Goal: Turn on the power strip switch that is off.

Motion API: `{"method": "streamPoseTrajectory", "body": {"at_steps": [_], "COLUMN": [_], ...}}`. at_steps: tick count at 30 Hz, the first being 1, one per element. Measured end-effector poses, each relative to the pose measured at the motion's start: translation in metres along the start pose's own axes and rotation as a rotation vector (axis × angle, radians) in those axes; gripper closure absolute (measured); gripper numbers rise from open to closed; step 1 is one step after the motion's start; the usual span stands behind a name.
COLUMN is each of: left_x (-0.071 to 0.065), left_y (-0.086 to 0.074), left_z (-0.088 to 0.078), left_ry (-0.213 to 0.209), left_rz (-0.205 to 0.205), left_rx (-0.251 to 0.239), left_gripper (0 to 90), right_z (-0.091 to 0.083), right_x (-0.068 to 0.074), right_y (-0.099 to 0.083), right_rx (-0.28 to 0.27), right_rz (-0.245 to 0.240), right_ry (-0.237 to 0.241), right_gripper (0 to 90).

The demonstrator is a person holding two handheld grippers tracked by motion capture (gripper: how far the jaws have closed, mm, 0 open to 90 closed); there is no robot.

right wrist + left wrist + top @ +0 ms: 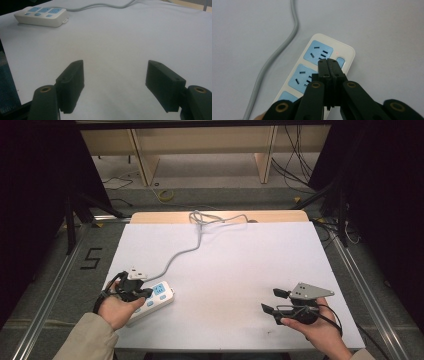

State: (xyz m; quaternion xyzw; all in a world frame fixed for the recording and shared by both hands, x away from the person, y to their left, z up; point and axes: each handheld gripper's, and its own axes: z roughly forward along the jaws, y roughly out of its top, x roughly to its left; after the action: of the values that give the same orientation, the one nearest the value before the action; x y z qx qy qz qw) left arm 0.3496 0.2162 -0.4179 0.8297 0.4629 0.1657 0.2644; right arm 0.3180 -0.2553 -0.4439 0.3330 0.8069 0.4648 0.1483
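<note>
step: pressing the switch (340,61) on the power strip (153,301), judged from tip placement
left gripper (329,63): jaws fully closed, nothing held, tips over the strip right beside the switch; contact can't be confirmed
right gripper (274,301): jaws wide apart, empty, parked near table's (240,265) right front
power strip location: front-left of table, grey cord (180,254) running to far edge
next: short straight push down on switch, then lift off

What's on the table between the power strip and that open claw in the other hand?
Nothing: bare white table between power strip and right gripper, seen from the high view.
</note>
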Motion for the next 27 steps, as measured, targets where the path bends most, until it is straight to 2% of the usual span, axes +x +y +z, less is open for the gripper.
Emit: {"method": "streamPoseTrajectory", "body": {"at_steps": [27], "left_x": [0.0046], "left_y": [-0.0023], "left_z": [0.0071], "left_ry": [-0.007], "left_rz": [0.015], "left_rx": [0.08], "left_gripper": [89.8], "right_z": [0.0006], "right_x": [0.0004], "right_y": [-0.0006], "right_rx": [0.009], "right_rz": [0.0], "right_ry": [0.003], "right_gripper": [31.4]}}
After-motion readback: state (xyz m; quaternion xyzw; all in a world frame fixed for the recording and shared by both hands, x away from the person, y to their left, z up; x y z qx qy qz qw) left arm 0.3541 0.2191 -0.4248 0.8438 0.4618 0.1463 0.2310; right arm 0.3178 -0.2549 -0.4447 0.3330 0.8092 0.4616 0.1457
